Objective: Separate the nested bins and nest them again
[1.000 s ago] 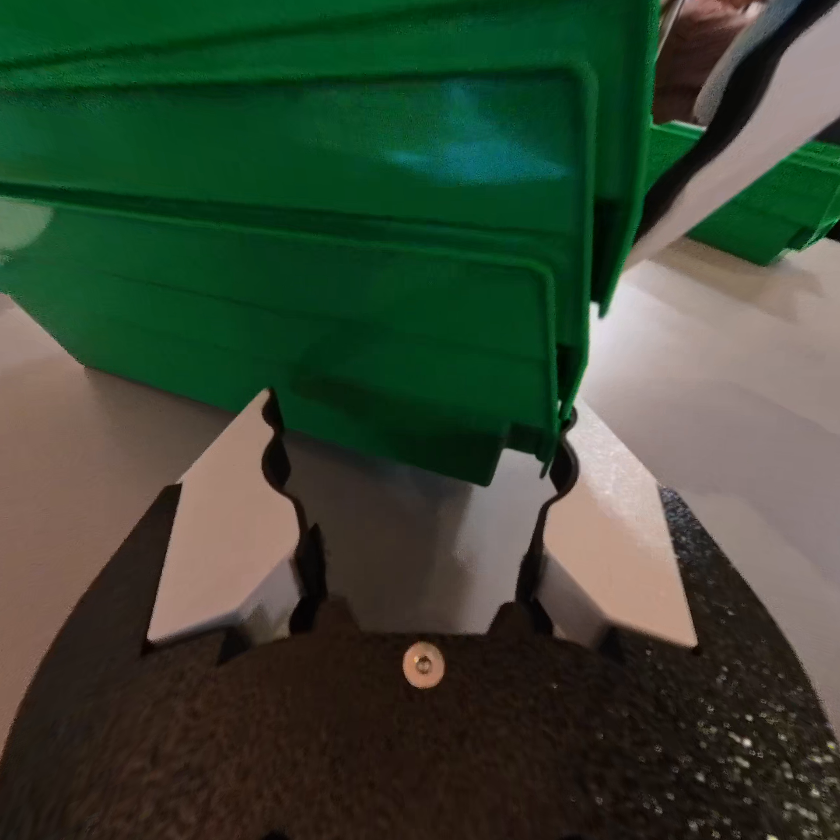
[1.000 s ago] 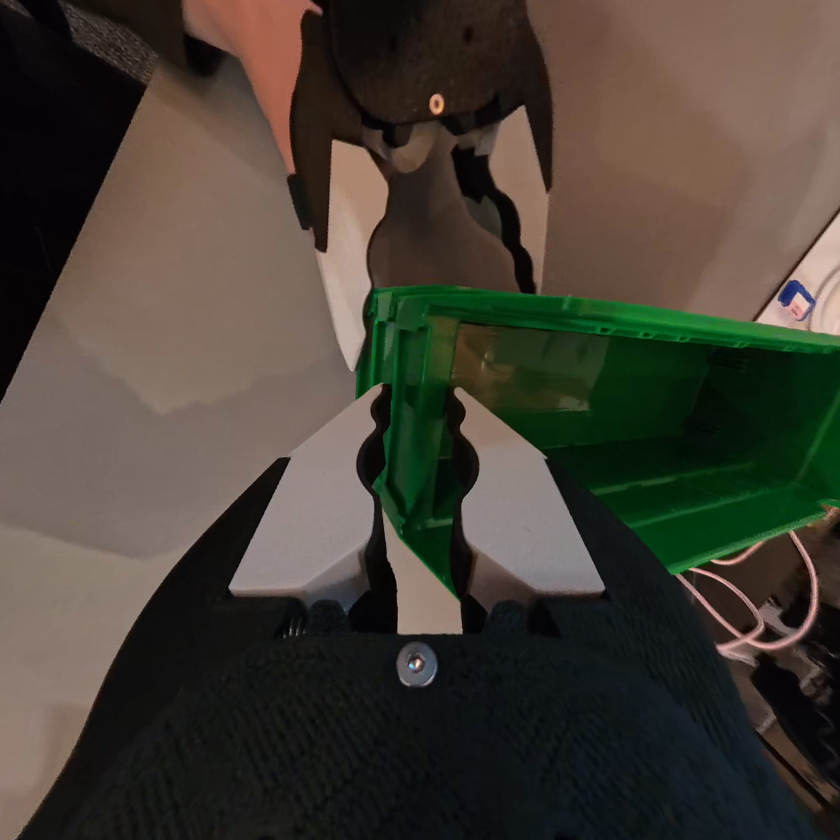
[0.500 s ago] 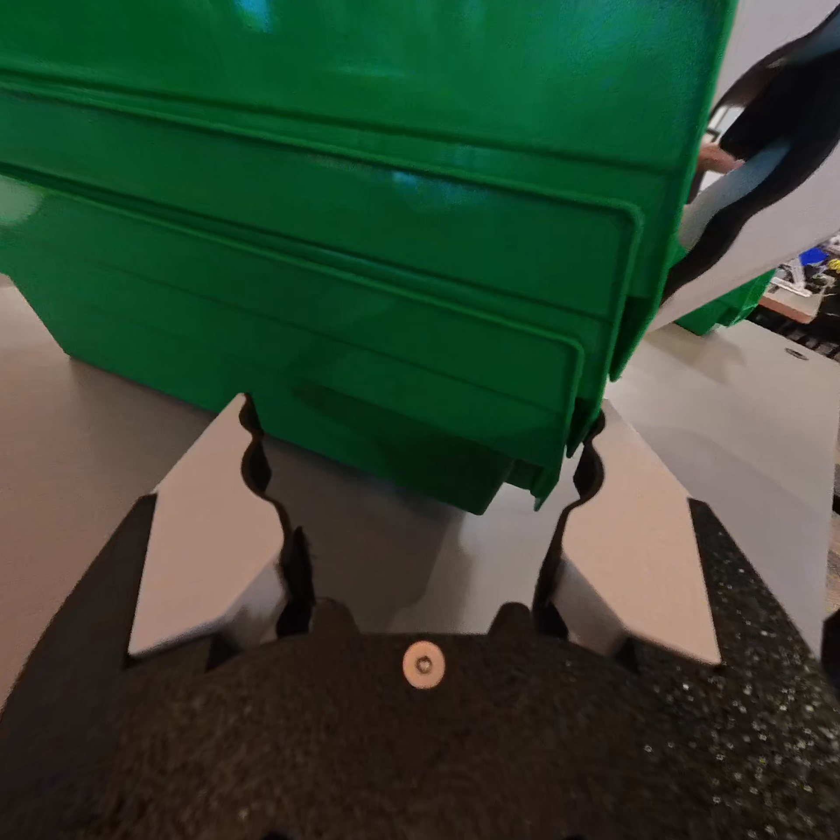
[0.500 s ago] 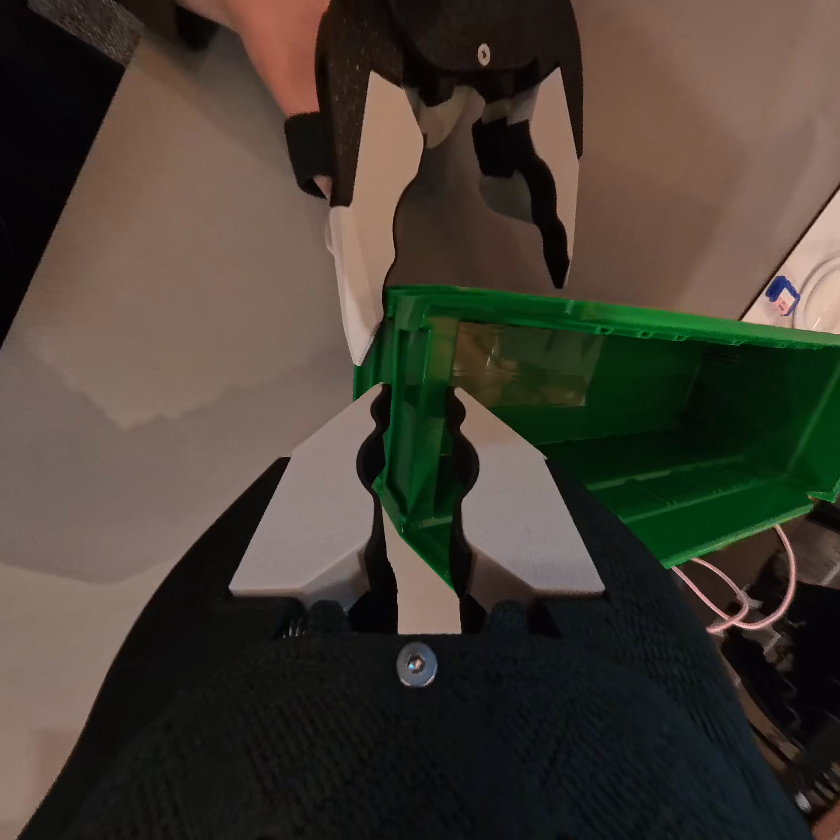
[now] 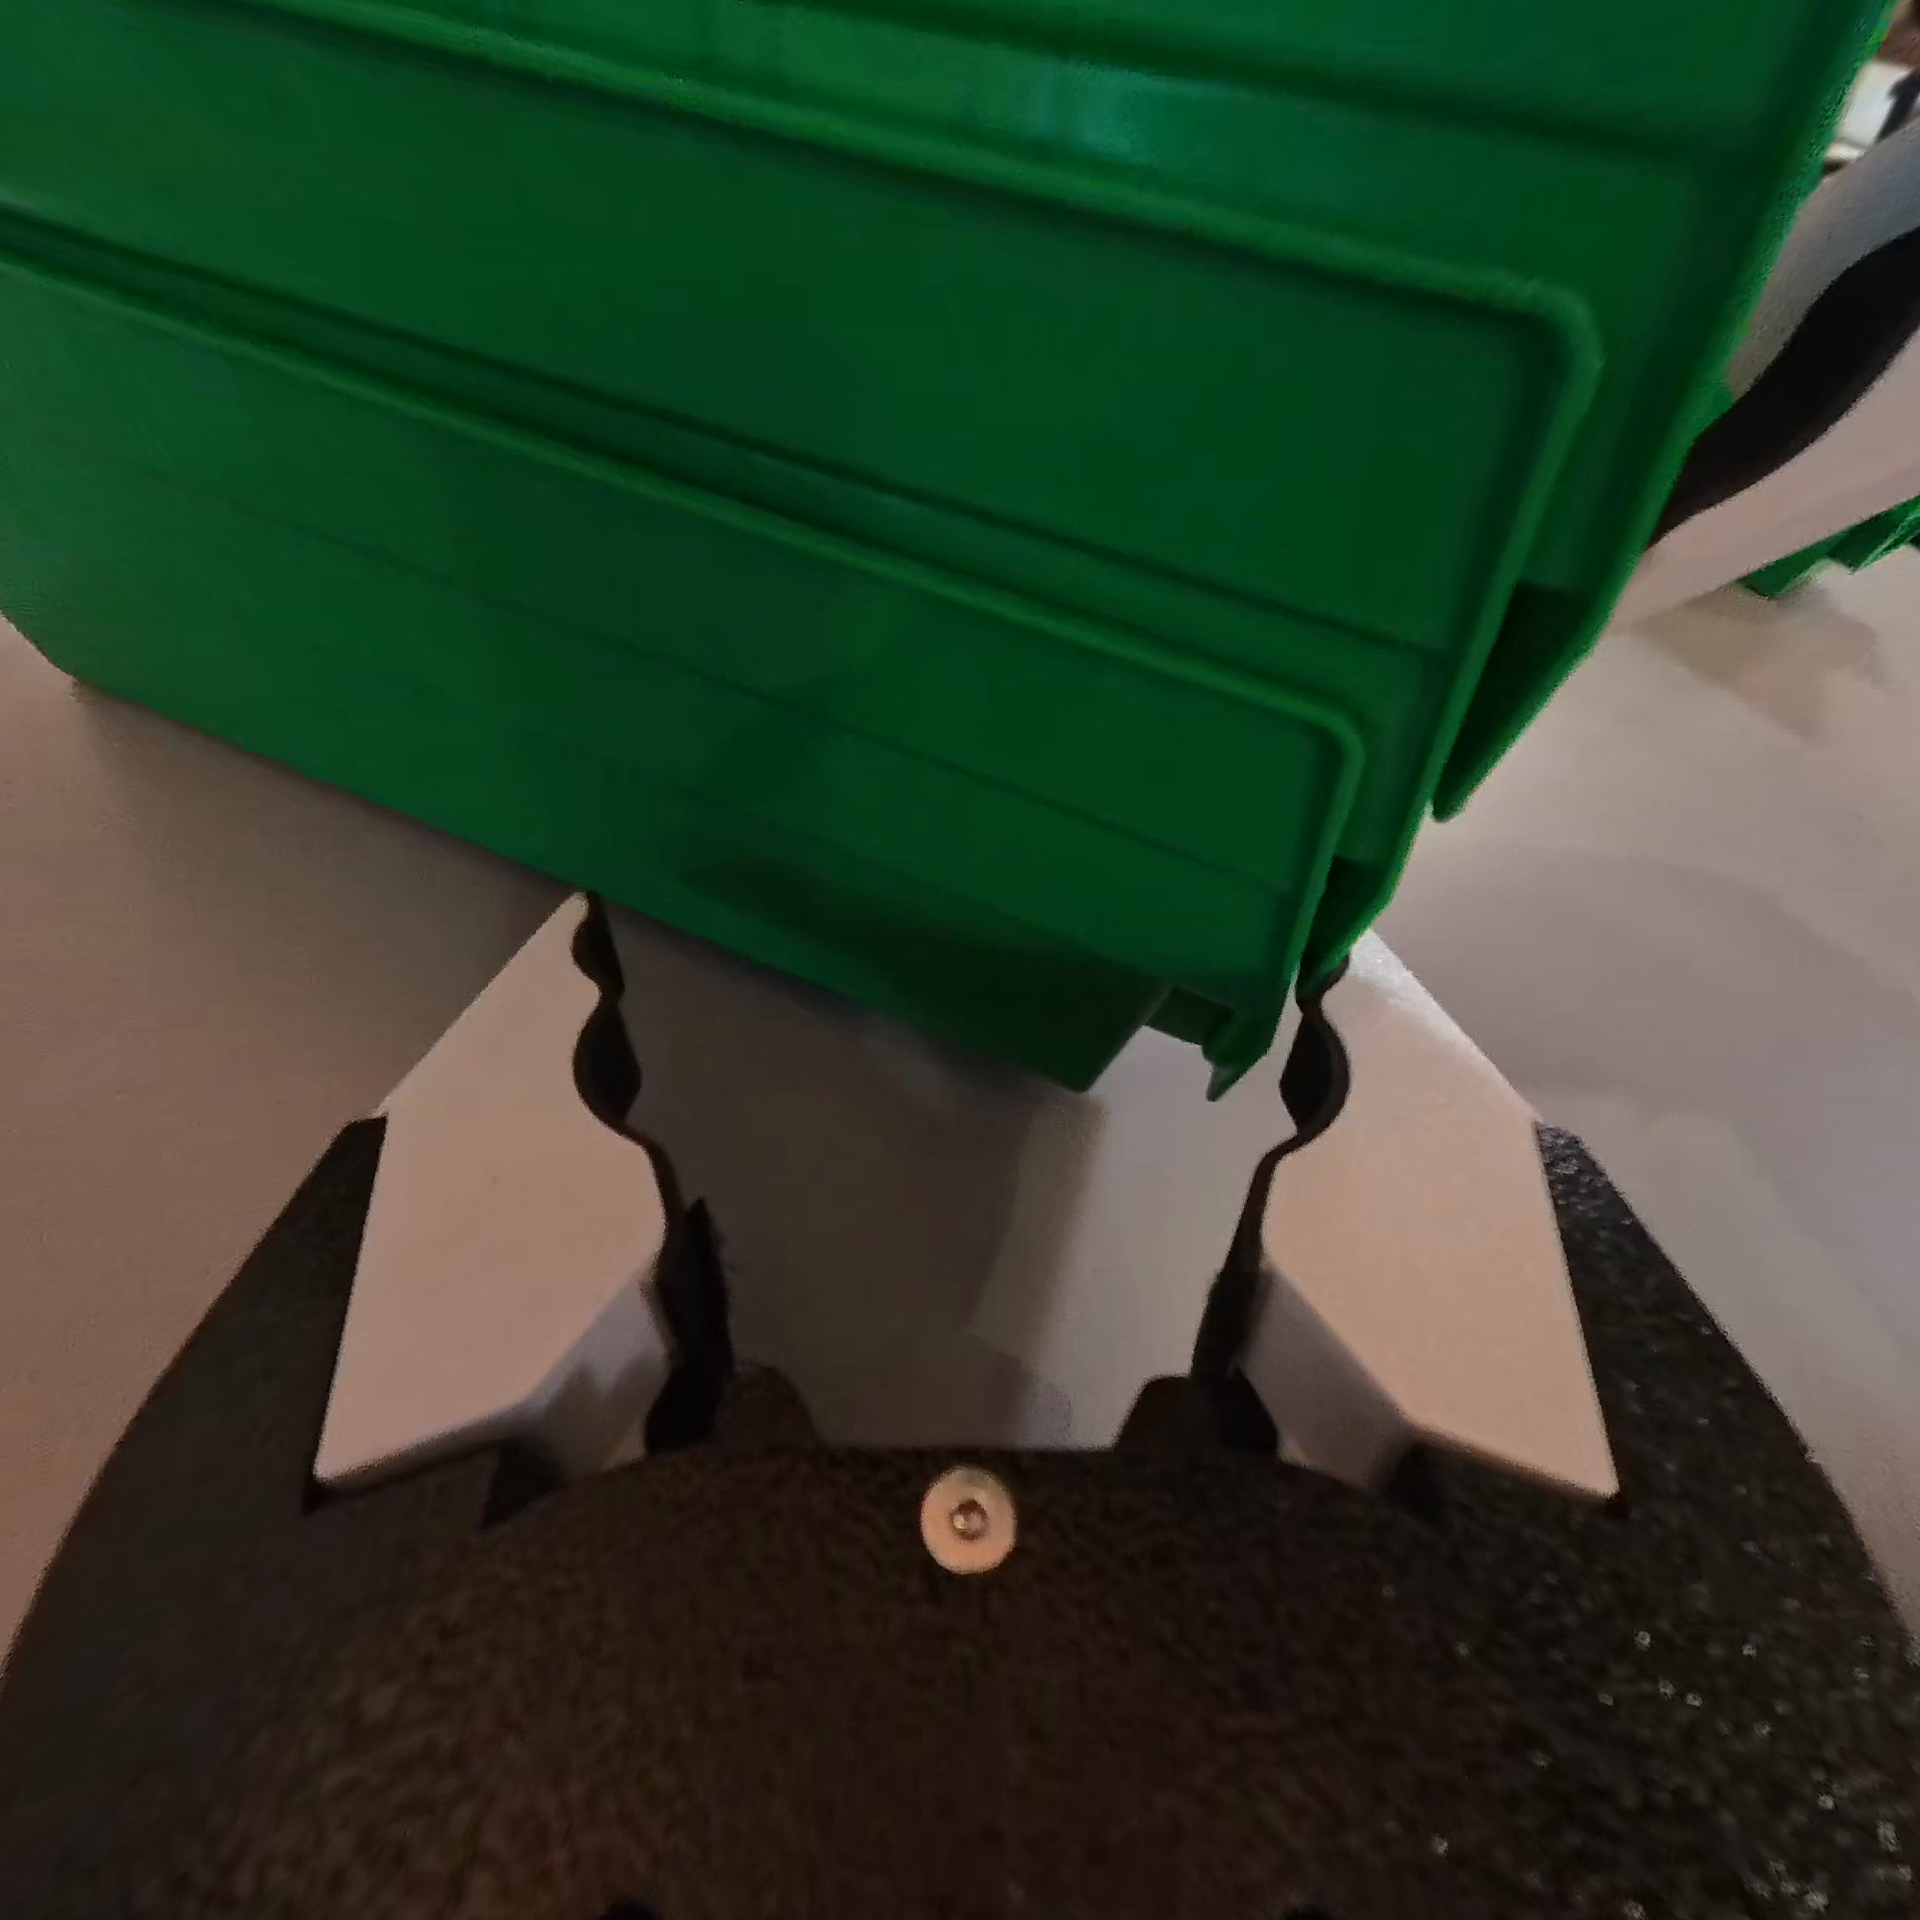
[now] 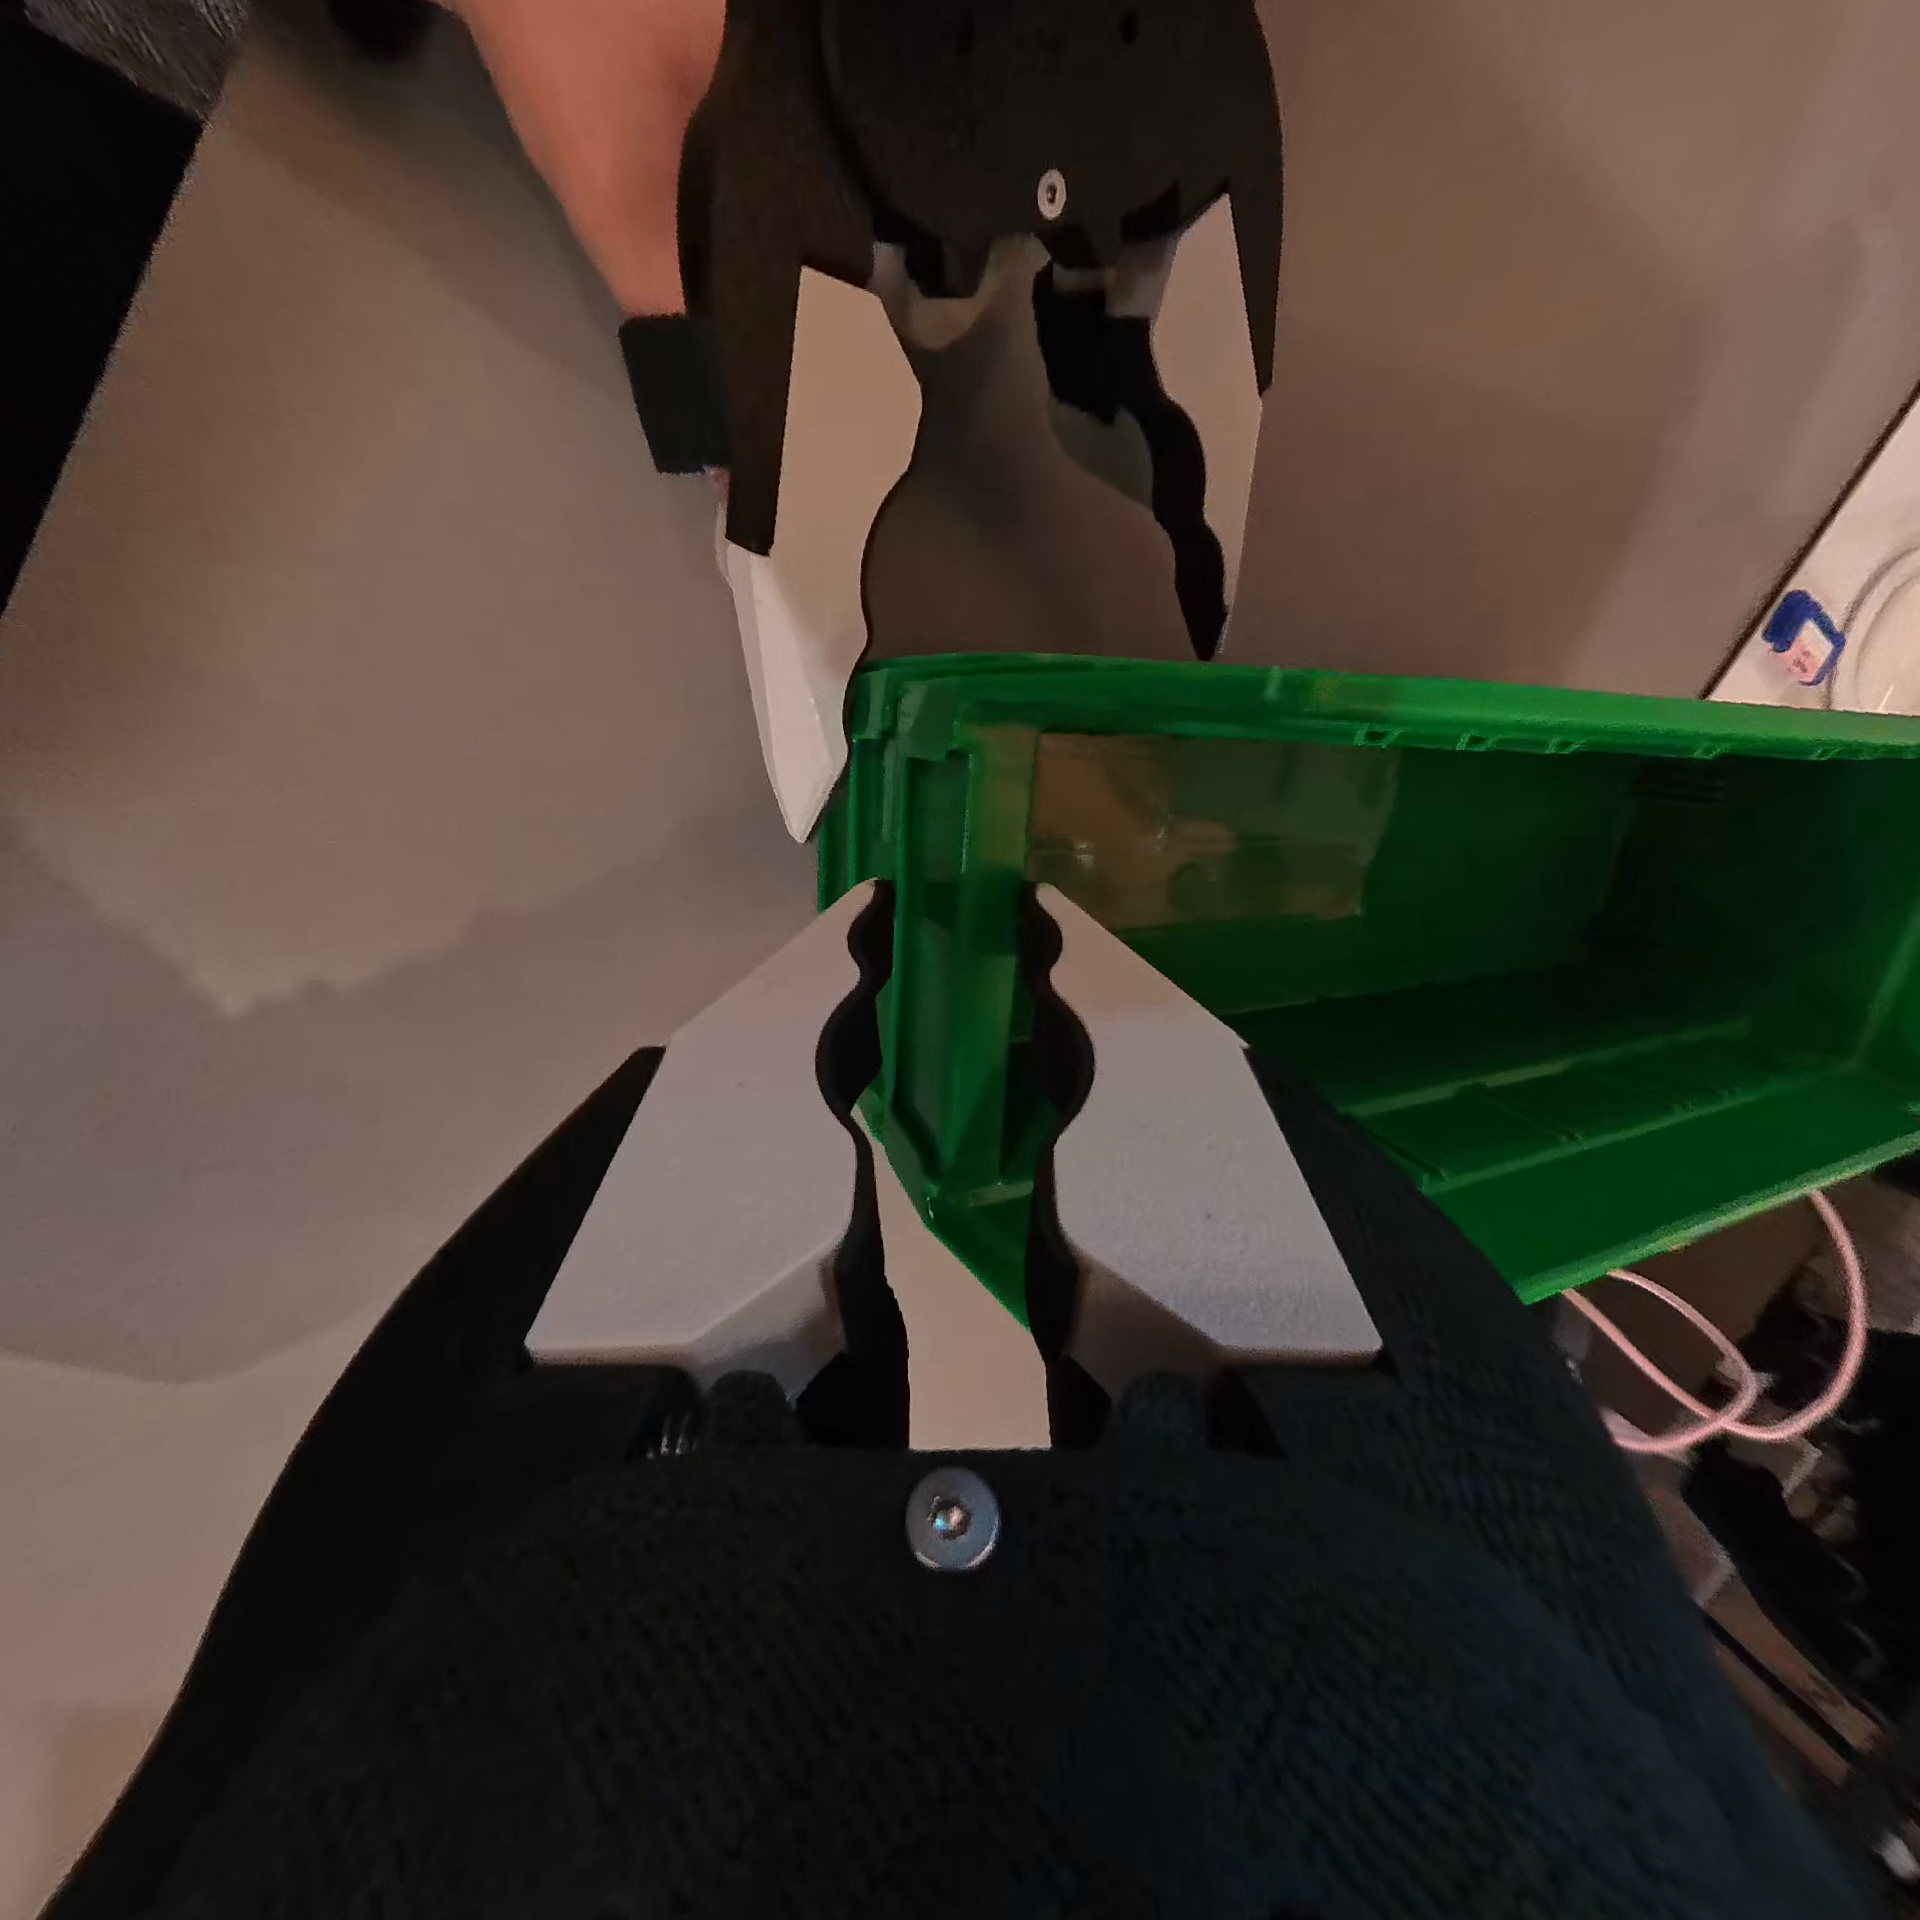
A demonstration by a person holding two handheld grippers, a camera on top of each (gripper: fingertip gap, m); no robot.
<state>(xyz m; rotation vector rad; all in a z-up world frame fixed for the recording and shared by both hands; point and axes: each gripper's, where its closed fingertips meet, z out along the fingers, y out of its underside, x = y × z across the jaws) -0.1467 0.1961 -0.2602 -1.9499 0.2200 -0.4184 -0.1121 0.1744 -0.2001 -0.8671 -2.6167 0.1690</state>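
Note:
Two green bins sit one inside the other on the grey table (image 5: 1662,935); the upper bin (image 5: 831,364) overlaps the lower bin (image 5: 727,707). My left gripper (image 5: 961,935) is open, its fingertips against the lower bin's side wall near a corner, holding nothing. My right gripper (image 6: 956,894) is shut on the end wall of the upper green bin (image 6: 1507,1039), whose open inside faces this view. The left gripper (image 6: 1003,727) also shows in the right wrist view, open, at the bins' far rim. A right gripper finger (image 5: 1818,343) shows behind the bins.
Another green bin (image 5: 1870,540) lies at the far right of the table. Pink cables (image 6: 1766,1382) hang past the table's right edge. A white object with a blue clip (image 6: 1808,644) sits at the right. A hand (image 6: 603,135) holds the left gripper.
My left gripper has moved closer to the bins and stays open. My right gripper keeps its grip on the bin wall and has barely moved.

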